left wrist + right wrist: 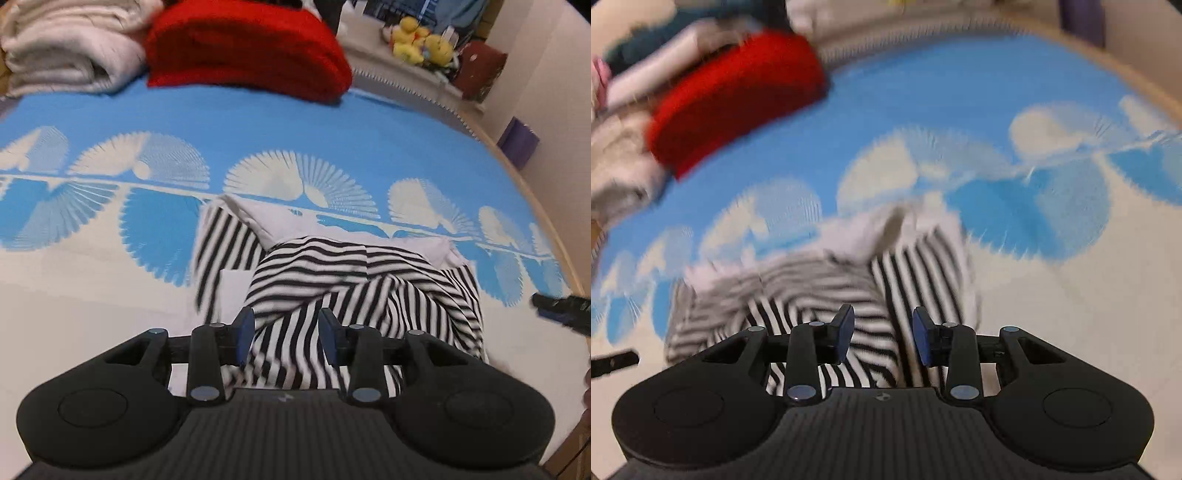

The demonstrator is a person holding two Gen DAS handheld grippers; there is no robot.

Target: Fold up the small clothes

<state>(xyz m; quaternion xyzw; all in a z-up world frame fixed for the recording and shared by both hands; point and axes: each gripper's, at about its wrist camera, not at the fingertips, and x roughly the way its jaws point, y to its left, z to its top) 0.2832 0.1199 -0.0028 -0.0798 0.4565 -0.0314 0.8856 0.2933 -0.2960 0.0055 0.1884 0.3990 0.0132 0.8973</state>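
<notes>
A black-and-white striped garment [351, 280] lies crumpled on the blue and white patterned bed cover [258, 125]. Its pale lining shows at the far edge. My left gripper [287, 334] is open, low over the garment's near left part, with striped cloth lying between the fingers. My right gripper [882, 334] is open over the same garment [916, 273] from the other side. The right wrist view is blurred by motion. The right gripper's tip shows at the right edge of the left wrist view [561, 308].
A folded red knit [243, 48] and folded cream blankets [62, 48] lie at the far side of the bed. Yellow plush toys [421, 38] sit on a ledge beyond. The bed's wooden edge [532, 192] curves along the right.
</notes>
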